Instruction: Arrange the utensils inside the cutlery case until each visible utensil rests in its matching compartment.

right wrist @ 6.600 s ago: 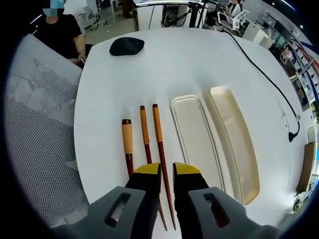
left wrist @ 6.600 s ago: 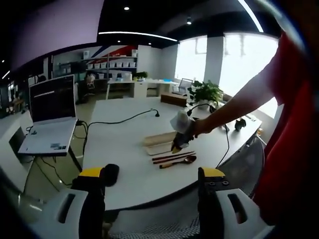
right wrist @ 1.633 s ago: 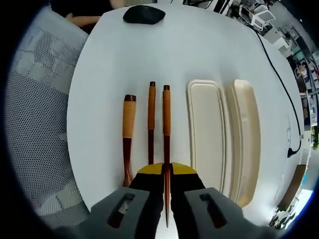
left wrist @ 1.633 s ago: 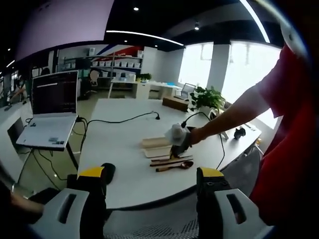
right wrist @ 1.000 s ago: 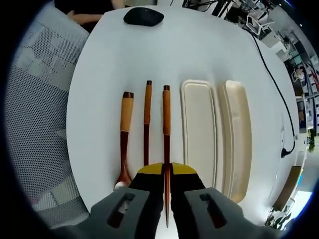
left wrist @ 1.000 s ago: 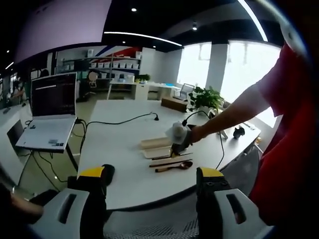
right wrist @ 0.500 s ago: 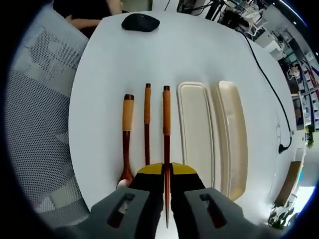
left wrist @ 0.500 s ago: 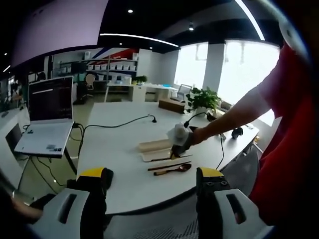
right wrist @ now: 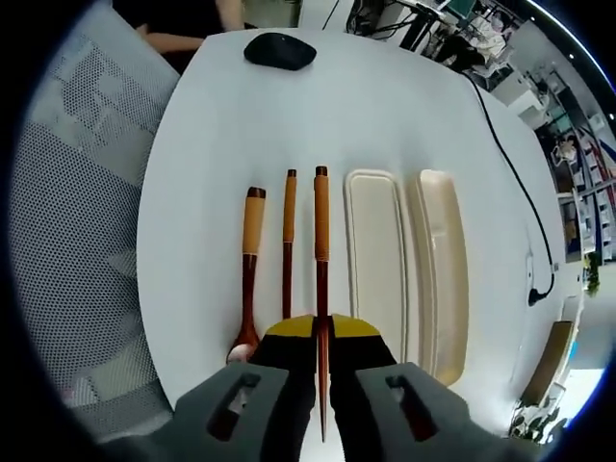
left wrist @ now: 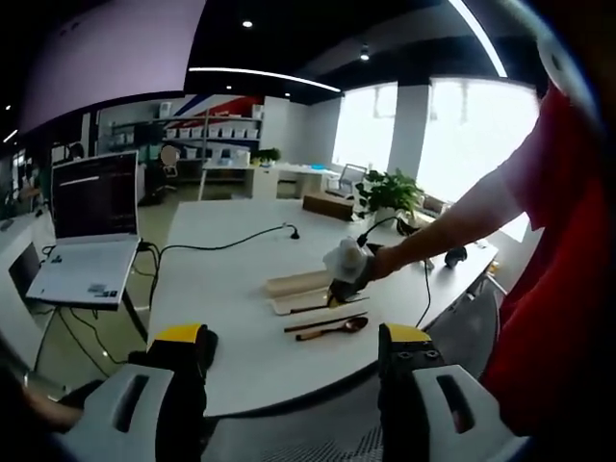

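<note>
While the round white counter [right wrist: 231,144] carries every item, it serves as the staging surface: the two shallow cream oblong trays of the cutlery case [right wrist: 373,279] lie side by side, long edges close together, both empty, apparently set open so the utensils can be laid in lengthwise. A grey mesh chair back [right wrist: 67,241] stands off the counter's edge. Just beside the nearer tray, parallel to it, lie a wooden spoon with a pale tan handle and dark neck [right wrist: 249,274] and one dark red-brown chopstick with an orange upper half [right wrist: 288,241], both on the counter, not yet in any compartment. A black computer mouse [right wrist: 279,50] rests well apart at the far edge. The right gripper [right wrist: 320,332] has its jaws pressed together on the second matching chopstick [right wrist: 320,250], held in line with the tray, probably for a straight placement. The left gripper [left wrist: 289,346] hangs with jaws wide apart, holding nothing, off the counter's edge. Against the view half a second ago, the held chopstick looks lifted slightly and the scene smaller; the spoon and loose chopstick lie as before.
</note>
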Motion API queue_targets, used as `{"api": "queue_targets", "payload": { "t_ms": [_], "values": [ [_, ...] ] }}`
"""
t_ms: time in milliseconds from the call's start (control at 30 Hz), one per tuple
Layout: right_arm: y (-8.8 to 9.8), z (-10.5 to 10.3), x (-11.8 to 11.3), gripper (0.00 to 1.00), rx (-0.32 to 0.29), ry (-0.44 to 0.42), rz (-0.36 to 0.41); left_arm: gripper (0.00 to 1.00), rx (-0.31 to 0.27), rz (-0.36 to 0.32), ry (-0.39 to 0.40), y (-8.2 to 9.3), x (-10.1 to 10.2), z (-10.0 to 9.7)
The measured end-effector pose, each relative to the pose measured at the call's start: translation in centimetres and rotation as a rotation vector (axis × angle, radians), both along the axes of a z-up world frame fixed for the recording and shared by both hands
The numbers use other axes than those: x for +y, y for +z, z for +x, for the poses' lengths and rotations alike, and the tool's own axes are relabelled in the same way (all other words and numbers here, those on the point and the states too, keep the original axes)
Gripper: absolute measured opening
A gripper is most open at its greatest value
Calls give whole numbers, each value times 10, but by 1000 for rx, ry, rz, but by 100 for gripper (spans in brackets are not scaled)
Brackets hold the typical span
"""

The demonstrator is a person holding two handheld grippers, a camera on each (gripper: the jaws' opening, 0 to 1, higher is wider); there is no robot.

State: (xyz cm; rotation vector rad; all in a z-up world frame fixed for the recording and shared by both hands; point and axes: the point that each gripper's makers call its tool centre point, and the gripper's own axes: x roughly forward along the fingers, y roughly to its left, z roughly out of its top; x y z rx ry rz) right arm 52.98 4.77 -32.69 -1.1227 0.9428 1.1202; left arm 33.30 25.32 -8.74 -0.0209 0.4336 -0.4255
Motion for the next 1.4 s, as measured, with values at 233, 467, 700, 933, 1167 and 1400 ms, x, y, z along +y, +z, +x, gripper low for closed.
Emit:
{"api": "queue_targets", "payload": {
  "t_ms": [233, 467, 700, 933, 1167, 1400],
  "values": [
    [3, -2, 4, 0, -18, 10, 6, 75, 3, 9, -22, -1, 1, 0],
    [10, -4, -1, 0, -44, 23, 1, 75, -1, 2, -34, -1, -1, 3],
    [13, -10, -6, 0, -44, 4, 0, 75, 4, 7, -50, -5, -4, 1],
    [15, -17, -8, 0, -44, 18, -1, 75, 10, 3, -52, -8, -3, -4],
    [13, -20, -11, 0, -52, 20, -8, 75, 20, -13, -38, -11, -1, -6],
    [6, -26, -13, 0, -75, 35, -27, 78, 5, -58, -43, -6, -10, -7]
  ]
}}
